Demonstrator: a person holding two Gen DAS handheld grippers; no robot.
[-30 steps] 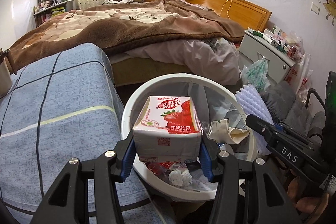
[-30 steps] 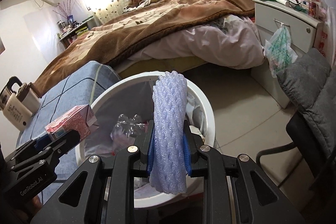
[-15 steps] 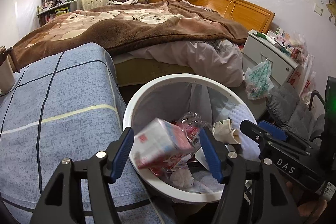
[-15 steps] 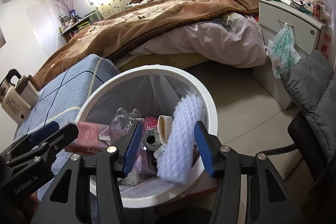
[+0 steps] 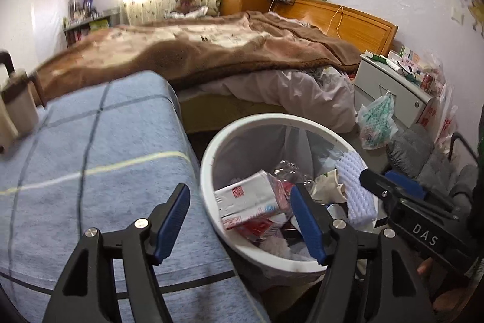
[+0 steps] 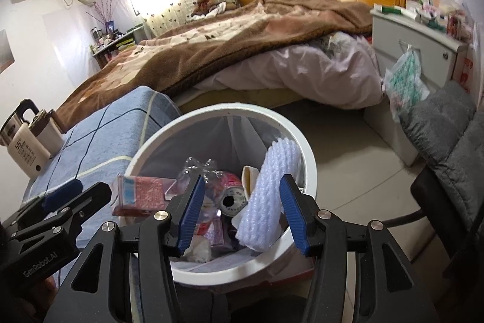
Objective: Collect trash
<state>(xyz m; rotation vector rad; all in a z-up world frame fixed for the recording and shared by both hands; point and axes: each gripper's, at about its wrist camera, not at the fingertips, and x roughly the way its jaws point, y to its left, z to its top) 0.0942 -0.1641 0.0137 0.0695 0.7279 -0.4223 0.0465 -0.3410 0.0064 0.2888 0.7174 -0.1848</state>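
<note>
White round plastic bin now contains red-and-white milk carton and lilac foam-net sleeve. My left gripper, jaws just opening, empty; my right gripper open, empty.

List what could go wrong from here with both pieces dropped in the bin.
1. The foam net leans on the white bin rim and may tip out onto the floor.
2. The milk carton lies high on the heap, beside the left gripper; a careless pull-back could snag it.
</note>
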